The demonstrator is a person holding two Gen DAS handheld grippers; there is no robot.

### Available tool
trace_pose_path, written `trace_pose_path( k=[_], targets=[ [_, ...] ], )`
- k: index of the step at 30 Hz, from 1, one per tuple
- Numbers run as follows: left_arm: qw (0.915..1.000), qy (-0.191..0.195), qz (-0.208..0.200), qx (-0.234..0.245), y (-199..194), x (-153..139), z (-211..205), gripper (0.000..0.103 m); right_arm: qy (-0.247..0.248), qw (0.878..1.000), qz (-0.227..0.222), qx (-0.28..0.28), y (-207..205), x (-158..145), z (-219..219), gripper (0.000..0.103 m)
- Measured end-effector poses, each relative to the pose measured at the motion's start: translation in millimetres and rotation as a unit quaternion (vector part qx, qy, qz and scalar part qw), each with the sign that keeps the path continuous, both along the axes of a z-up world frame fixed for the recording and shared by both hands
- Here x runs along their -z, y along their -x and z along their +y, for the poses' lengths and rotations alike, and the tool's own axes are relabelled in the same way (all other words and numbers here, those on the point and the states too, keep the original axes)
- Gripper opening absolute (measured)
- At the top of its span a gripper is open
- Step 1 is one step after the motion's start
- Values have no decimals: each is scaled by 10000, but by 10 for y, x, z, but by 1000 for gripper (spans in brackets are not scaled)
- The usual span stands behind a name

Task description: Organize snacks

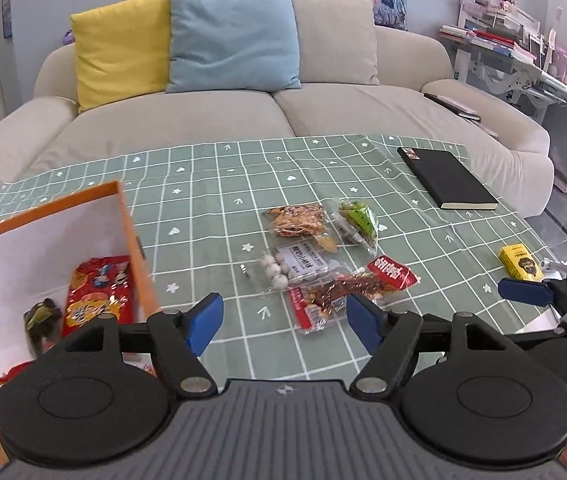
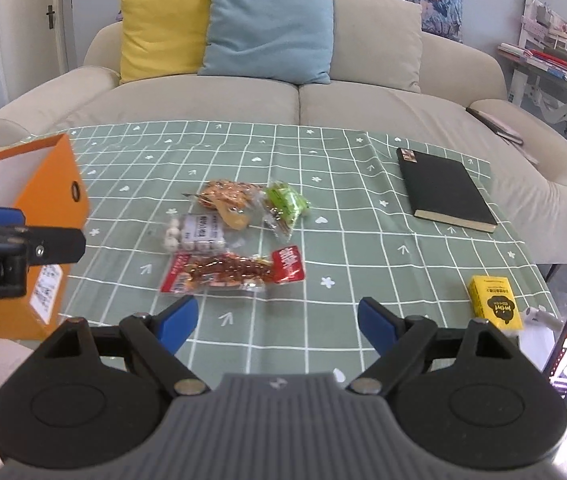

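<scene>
The left tool (image 1: 283, 320) is hovering with its blue pads spread wide and gripping nothing, and the right tool (image 2: 273, 320) is likewise gaping wide and empty. Both are sitting level and low over the near edge of the worktop (image 2: 363, 220), pointing toward the sofa (image 2: 363, 108), the left one just beside the orange box (image 1: 131, 240).

Taking that box as the landmark: it is standing open at the left, already holding a red snack bag (image 1: 97, 296) and a dark packet (image 1: 41, 316). Just to the right of the box, four snacks are lying in a loose cluster: the red meat-snack packet (image 2: 235, 270) nearest the tools, the packet of white balls (image 2: 199, 232) behind it, then the orange packet (image 2: 227, 200) and the green packet (image 2: 283, 204) farthest back. Well right of the box, a black notebook (image 2: 443, 188) and a yellow carton (image 2: 495, 306) are lying apart.

The job is looking partly done, with a fresh pick about to start. The next move is probably calling for one tool to be reaching forward, dropping over the red meat-snack packet and closing on its crinkly edge.
</scene>
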State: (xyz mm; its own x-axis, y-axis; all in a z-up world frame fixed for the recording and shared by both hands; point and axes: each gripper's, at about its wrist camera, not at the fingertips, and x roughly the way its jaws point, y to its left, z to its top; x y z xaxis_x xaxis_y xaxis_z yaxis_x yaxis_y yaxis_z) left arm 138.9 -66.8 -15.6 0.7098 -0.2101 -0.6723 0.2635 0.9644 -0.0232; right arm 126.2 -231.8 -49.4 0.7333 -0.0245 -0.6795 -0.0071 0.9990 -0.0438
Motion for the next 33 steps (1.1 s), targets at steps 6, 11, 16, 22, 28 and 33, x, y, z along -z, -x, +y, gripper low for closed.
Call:
trace_pose_path(
  k=[6,11,16,22,28,33],
  targets=[
    [9997,232,41,70,-247,67,-105,83,-8,9999,-146,2,-197,70,-129,83],
    [9994,291,155,-54,-494,156,-174,80,109,9994,-285,-151,-416,145,-183,76],
    [9991,142,398,-59,-769,302,-252,77,133,9985,-294,-434,-664,220,-186,70],
    [9972,326,660,-146,-1075,387,-259,77,314,9967,-312,-687,-1003,319,-142,67],
    [9906,964,880,-414,-1346,437,-262,76,499,9947,-313,-843,-1328,409,-91,67],
    [9821,1197,1271,-702,-1558,592,-276,62,686,9929,-245,-941,-1496,504,-44,67]
  ],
)
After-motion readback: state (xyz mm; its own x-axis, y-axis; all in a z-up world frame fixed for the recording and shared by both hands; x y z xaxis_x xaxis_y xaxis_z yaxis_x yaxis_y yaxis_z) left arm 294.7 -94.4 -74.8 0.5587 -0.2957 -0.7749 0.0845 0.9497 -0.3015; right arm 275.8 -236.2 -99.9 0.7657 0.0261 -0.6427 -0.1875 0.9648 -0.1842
